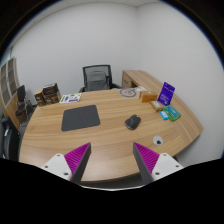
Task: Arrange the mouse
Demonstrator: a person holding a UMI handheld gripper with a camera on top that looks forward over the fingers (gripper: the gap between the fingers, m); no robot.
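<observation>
- The gripper (110,160) hangs above the near edge of a curved wooden worktop (100,138), its two fingers (73,160) spread wide apart with nothing between them.
- Each finger carries a magenta pad on its inner face; both tips are clear of the worktop's things.
- The mouse (132,122), dark and small, lies on the bare wood beyond the fingers, ahead of the right one and well apart from it.
- A dark grey mouse pad (81,119) lies flat to the left of the mouse, with a stretch of bare wood between the two; the mouse is not on it.
- To the right of the mouse, near the worktop's right edge, sits a small teal object (171,114), with a small white thing just in front of it.
- Further back on the right, a purple and blue box (166,93) stands upright; its print is too small to read.
- A round pale item (128,92) lies at the far side of the worktop, by a wooden side unit (142,80).
- A black mesh office chair (96,77) stands behind the worktop against the white wall.
- At the far left are several boxes and printed items (48,96); no writing on them can be made out.
</observation>
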